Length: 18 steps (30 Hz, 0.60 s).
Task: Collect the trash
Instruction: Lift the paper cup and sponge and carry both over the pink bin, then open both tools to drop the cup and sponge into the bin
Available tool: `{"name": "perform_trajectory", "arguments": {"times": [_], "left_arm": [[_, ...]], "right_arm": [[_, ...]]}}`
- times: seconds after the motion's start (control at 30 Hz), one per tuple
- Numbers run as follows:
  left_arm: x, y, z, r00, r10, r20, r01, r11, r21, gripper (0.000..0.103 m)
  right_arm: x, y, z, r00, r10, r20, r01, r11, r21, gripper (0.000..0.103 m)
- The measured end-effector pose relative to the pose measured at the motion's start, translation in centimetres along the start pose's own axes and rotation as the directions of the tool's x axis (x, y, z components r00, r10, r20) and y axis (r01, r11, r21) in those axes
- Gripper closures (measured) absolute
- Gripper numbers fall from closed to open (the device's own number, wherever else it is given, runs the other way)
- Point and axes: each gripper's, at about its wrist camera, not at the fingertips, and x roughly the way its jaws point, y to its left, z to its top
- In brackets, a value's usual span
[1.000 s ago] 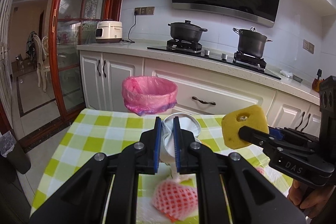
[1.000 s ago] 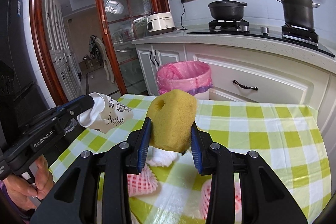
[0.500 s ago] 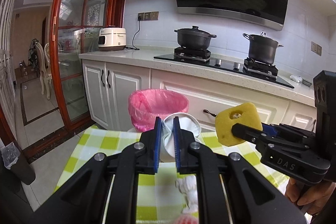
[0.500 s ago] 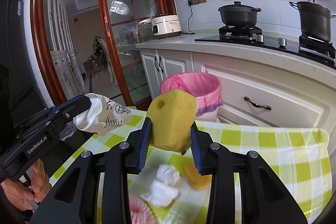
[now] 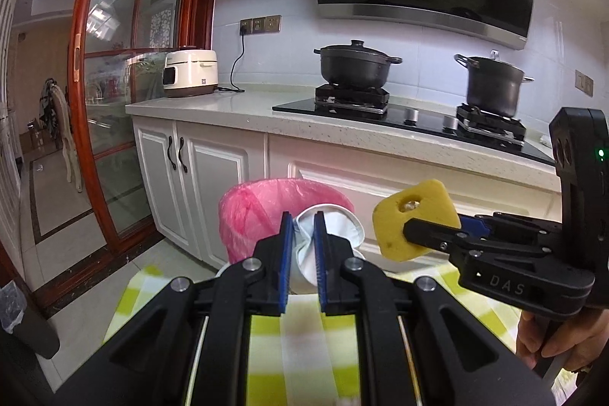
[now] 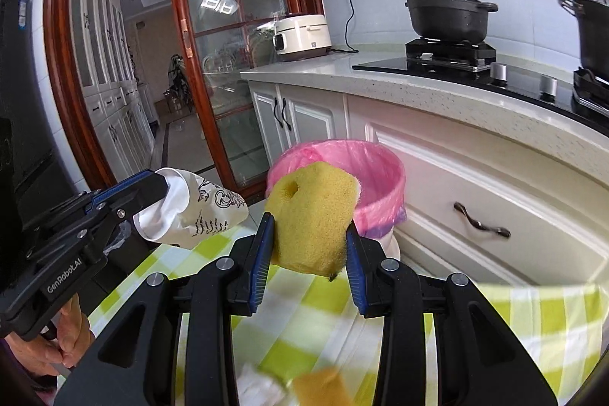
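My left gripper (image 5: pixel 303 227) is shut on a crushed white paper cup (image 5: pixel 335 234) with black print, also seen from the right wrist as the cup (image 6: pixel 198 212) at far left. My right gripper (image 6: pixel 309 238) is shut on a yellow sponge (image 6: pixel 312 215) with a hole; the left wrist view shows that sponge (image 5: pixel 411 219) at right. Both are held over the far edge of the green-checked table (image 6: pixel 533 322). Just beyond stands a bin lined with a pink bag (image 6: pixel 377 177), its mouth open, and in the left wrist view the bin (image 5: pixel 251 215) sits right behind the cup.
White cabinets and a drawer front (image 6: pixel 495 200) stand close behind the bin. On the counter are a rice cooker (image 5: pixel 190 73) and two black pots (image 5: pixel 356 63) on a hob. A crumpled tissue (image 6: pixel 259 387) and an orange sponge piece (image 6: pixel 319 387) lie on the table. A glass door (image 5: pixel 114 101) stands left.
Both grippers have carried the cup and the sponge forward over the table toward the pink bin, which now looms larger. The pink foam nets have dropped out of view below.
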Motion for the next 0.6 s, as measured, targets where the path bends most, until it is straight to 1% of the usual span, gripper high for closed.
{"name": "perform_trajectory", "arguments": {"times": [0.07,0.3,0.43,0.57,0.6], "left_arm": [[2.6,1.1,1.1,1.000,-0.010,-0.002,0.010,1.000,-0.023,0.092],[11.1,4.1,3.9,1.000,-0.006,-0.018,0.005,0.999,-0.051,0.092],[15.2,5.6,4.0,0.999,-0.009,-0.042,0.005,0.997,-0.077,0.092],[19.7,7.0,3.2,0.997,0.018,-0.080,-0.025,0.996,-0.085,0.092],[20.8,7.4,3.0,0.995,0.008,-0.097,-0.018,0.994,-0.103,0.090]], "right_arm": [[2.1,-1.1,1.3,1.000,0.012,-0.009,-0.012,1.000,0.011,0.068],[9.0,-4.4,4.1,0.999,0.009,-0.038,-0.007,0.999,0.036,0.067],[13.2,-5.9,5.2,0.999,0.010,-0.051,-0.007,0.999,0.045,0.067],[17.3,-7.1,5.7,0.998,-0.003,-0.067,0.007,0.998,0.057,0.065],[18.1,-7.3,5.7,0.997,0.002,-0.072,0.003,0.998,0.060,0.064]]}}
